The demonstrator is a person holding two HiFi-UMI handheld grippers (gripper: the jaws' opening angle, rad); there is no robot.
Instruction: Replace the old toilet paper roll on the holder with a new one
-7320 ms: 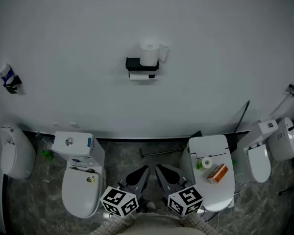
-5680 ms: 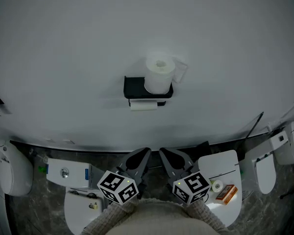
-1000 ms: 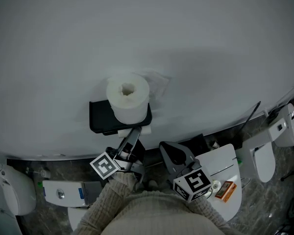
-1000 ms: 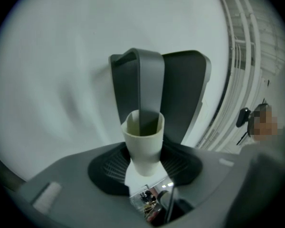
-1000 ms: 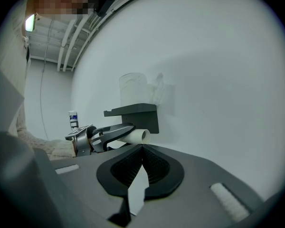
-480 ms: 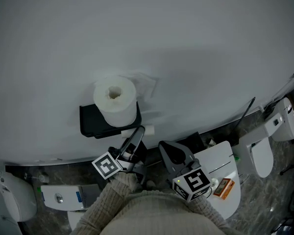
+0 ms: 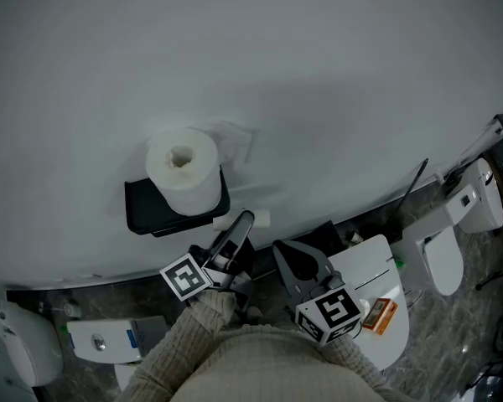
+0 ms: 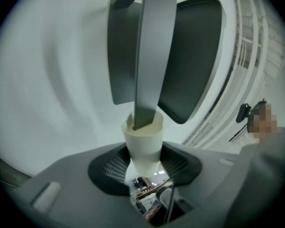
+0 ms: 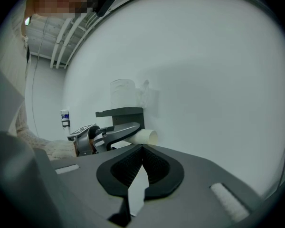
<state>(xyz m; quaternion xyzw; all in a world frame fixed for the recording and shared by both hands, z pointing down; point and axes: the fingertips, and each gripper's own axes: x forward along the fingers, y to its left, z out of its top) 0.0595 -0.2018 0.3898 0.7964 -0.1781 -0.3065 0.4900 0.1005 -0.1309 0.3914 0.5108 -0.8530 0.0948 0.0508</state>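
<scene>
**Supervisor:** Report the scene, largest item first.

**Operator:**
1. I see a plain white wall (image 7: 318, 57) filling most of the head view.
2. Below it, to my right, stands a white toilet with a closed lid (image 7: 375, 262).
3. A black wall-mounted paper holder with a flat top shelf (image 7: 147, 212) is fixed to the wall left of centre.
4. A full white toilet paper roll (image 7: 183, 174) stands upright on that shelf, its hollow core facing the head camera.

**Supervisor:** Gripper status, and where is the old roll?

**Operator:**
5. My left gripper (image 7: 241, 222) points up at the holder, just below the right end of the shelf. Its jaws are clamped on the old roll, a bare off-white cardboard tube (image 8: 143, 141), with one ribbed pad on each side of it.
6. In the head view the tube projects to the right of the holder. In the left gripper view the tip of the holder's grey metal bar (image 8: 151, 56) sits at the tube's open mouth. I cannot tell whether the tip is inside the tube.
7. My right gripper (image 7: 283, 251) is held beside the left one, apart from the holder. Its jaws are pressed together with nothing between them.
8. A small orange box (image 7: 380, 312) lies on the toilet lid.
</scene>
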